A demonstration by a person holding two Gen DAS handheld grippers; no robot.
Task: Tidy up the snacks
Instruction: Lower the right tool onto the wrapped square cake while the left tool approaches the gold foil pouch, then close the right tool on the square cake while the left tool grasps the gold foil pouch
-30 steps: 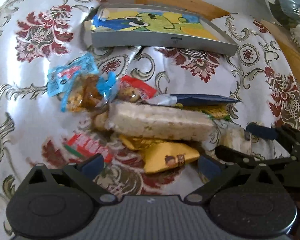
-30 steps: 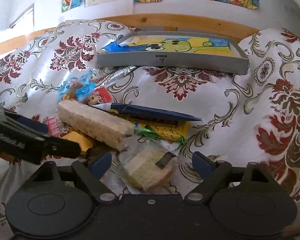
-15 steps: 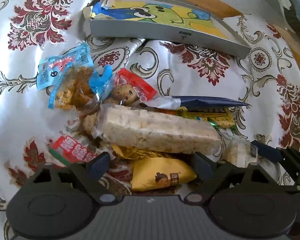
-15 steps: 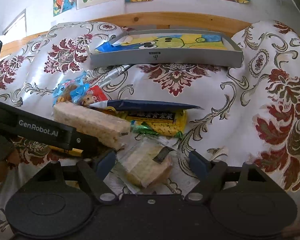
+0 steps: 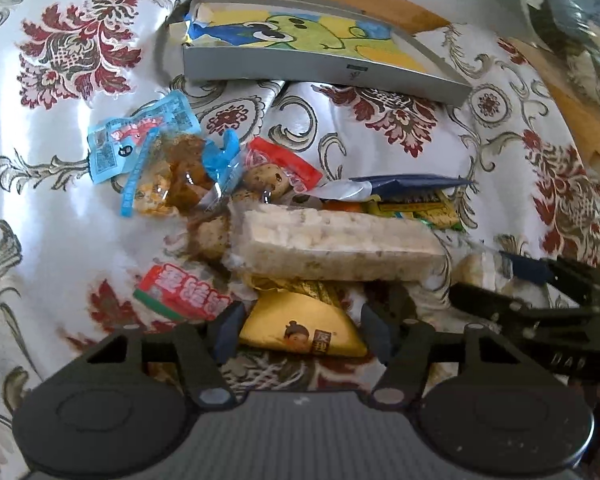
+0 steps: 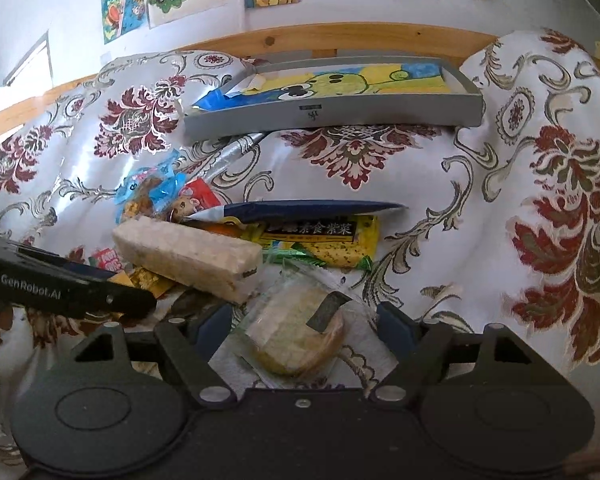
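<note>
Presently both tongs sit low over one heap of snacks on a floral cloth, near side of a grey tray (image 6: 332, 110). Left tongs (image 5: 300, 334): jaws apart, straddling a yellow packet (image 5: 300, 330), nothing clamped. Right tongs (image 6: 304, 330): jaws apart either side of a clear-wrapped cake (image 6: 296, 332), pads not visibly touching it.

Risks, as judged:
- The yellow packet lies partly under the long rice bar (image 5: 332, 244); lifting it could tip the bar and spill the heap.
- Glossy film may slip from the pads, or the soft cake may be crushed by a hard close.
- The two tongs work just beside each other, so they could collide.
- The cloth is rumpled and could snag on a low finger.

Count, by visible wrappers (overlap makes this approximate):
- rice bar, one
- yellow packet, one
- clear-wrapped cake, one
- red-and-white packet (image 5: 182, 290), one
- blue-trimmed packets (image 5: 156, 160), probably two
- red-topped packet (image 5: 280, 170), one
- dark blue pouch (image 6: 308, 210), one
- yellow-green seaweed pack (image 6: 324, 240), one
- tray, one, holding no snacks.
</note>
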